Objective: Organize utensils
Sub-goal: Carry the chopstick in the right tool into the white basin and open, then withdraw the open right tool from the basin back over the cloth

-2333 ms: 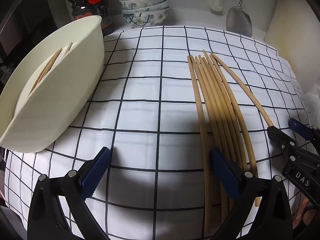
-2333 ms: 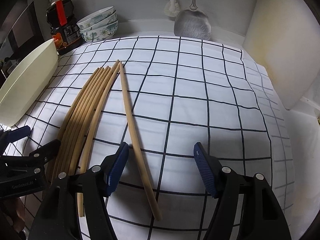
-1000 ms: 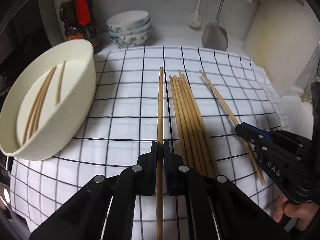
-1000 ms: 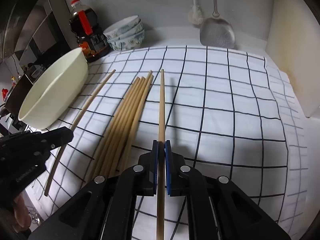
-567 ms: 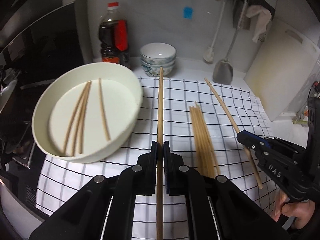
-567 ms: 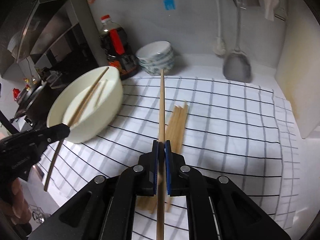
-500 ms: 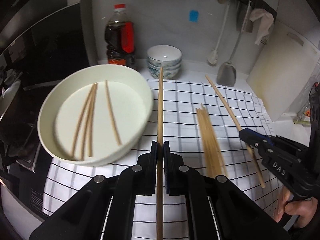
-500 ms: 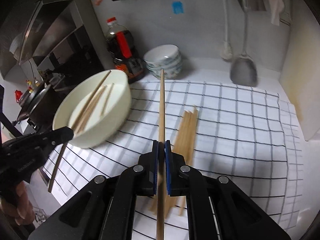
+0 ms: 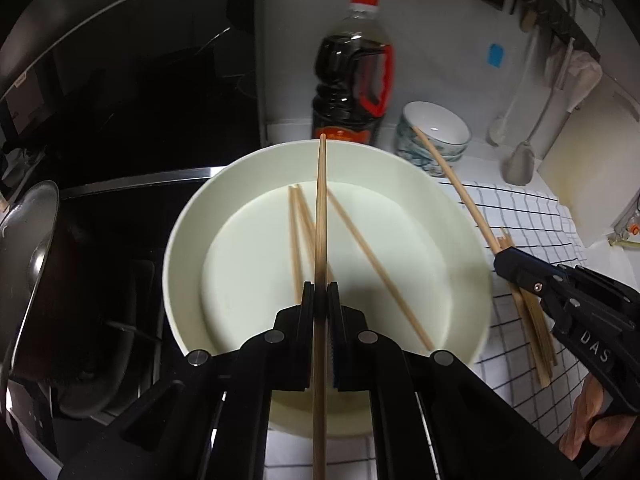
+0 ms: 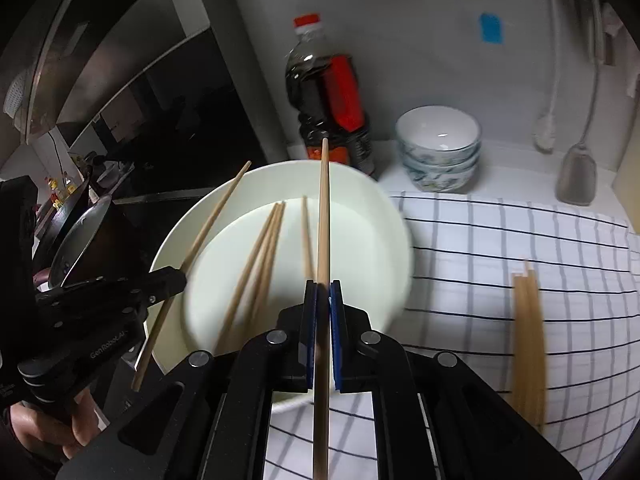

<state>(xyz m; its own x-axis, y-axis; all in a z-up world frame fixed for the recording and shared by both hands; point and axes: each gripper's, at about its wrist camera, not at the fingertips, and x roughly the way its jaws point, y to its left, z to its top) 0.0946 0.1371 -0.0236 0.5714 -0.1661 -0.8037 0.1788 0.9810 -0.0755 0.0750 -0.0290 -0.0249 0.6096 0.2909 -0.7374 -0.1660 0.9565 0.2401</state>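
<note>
Both grippers were in the delivery step. The left gripper (image 9: 321, 316) was clamped on one chopstick (image 9: 320, 240), the right gripper (image 10: 322, 312) on another chopstick (image 10: 322, 240), each held above the cream bowl (image 9: 188, 240) directly ahead, where three chopsticks (image 9: 298, 236) already lay. Next, I judge, each needs its jaws opened over the basin. A second earlier both chopsticks hung above the checked cloth (image 10: 520, 240); the loose bundle (image 10: 528, 340) now lay off to the right.
</note>
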